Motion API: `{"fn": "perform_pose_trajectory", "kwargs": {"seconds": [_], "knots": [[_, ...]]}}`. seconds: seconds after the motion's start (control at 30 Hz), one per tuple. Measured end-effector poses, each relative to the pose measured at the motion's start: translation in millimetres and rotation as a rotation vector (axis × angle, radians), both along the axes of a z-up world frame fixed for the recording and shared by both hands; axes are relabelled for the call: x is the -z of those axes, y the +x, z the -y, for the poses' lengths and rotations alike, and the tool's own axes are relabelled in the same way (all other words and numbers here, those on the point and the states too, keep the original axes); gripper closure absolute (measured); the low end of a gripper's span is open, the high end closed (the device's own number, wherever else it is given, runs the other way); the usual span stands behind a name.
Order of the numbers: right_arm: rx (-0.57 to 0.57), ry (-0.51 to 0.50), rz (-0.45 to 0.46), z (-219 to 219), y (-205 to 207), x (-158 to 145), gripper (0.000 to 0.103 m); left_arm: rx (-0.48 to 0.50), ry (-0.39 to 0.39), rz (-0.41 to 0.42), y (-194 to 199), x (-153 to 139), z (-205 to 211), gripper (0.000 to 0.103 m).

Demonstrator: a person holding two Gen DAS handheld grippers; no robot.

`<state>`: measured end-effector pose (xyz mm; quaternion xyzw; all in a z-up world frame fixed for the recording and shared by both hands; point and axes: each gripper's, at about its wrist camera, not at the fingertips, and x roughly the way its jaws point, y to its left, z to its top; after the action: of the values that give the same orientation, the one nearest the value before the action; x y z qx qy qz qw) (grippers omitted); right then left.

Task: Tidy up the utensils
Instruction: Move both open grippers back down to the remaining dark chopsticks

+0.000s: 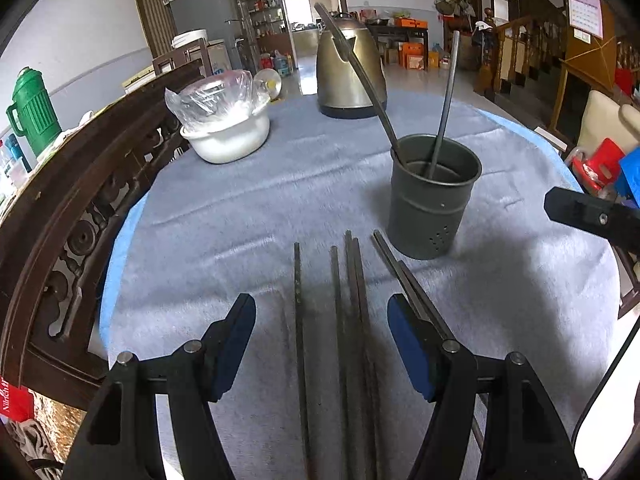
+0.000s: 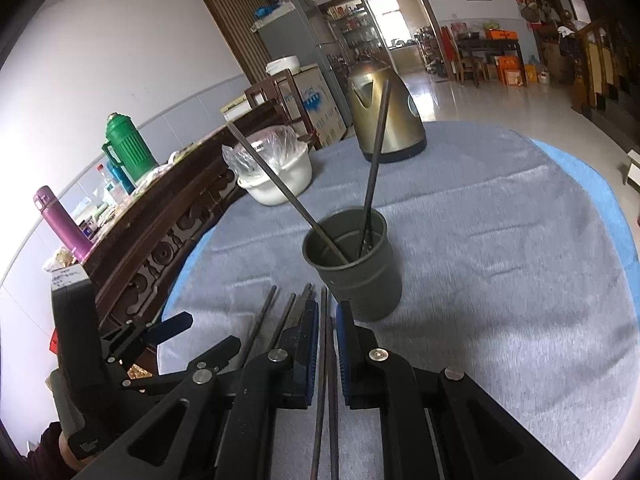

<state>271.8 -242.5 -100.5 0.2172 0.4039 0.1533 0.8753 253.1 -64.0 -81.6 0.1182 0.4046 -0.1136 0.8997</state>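
Observation:
Several dark chopsticks (image 1: pixel 340 304) lie side by side on the grey cloth (image 1: pixel 240 240), pointing toward a dark metal holder cup (image 1: pixel 434 208). Two chopsticks (image 1: pixel 444 108) stand tilted in the cup. My left gripper (image 1: pixel 321 301) hangs open low over the lying chopsticks, its blue pads on either side of them and clear of them. My right gripper (image 2: pixel 328 307) is shut just in front of the cup (image 2: pixel 356 272). Chopsticks (image 2: pixel 325 360) on the cloth show through its narrow gap. Its black tip (image 1: pixel 550 204) carries nothing in the left wrist view.
A brass-coloured kettle (image 1: pixel 350 76) stands behind the cup. A white bowl under a plastic bag (image 1: pixel 228 132) sits at the back left. A carved wooden chair back (image 1: pixel 80 208) curves along the table's left edge. A green thermos (image 2: pixel 128 148) stands beyond it.

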Motion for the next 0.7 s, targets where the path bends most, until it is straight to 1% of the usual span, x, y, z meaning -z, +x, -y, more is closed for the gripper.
{"fn": "perform_pose_trajectory", "kwargs": {"seconds": [0.7], "knots": [[-0.04, -0.011, -0.064, -20, 6, 15, 0.092, -0.016, -0.015, -0.046, 4, 15, -12, 0.034]]}}
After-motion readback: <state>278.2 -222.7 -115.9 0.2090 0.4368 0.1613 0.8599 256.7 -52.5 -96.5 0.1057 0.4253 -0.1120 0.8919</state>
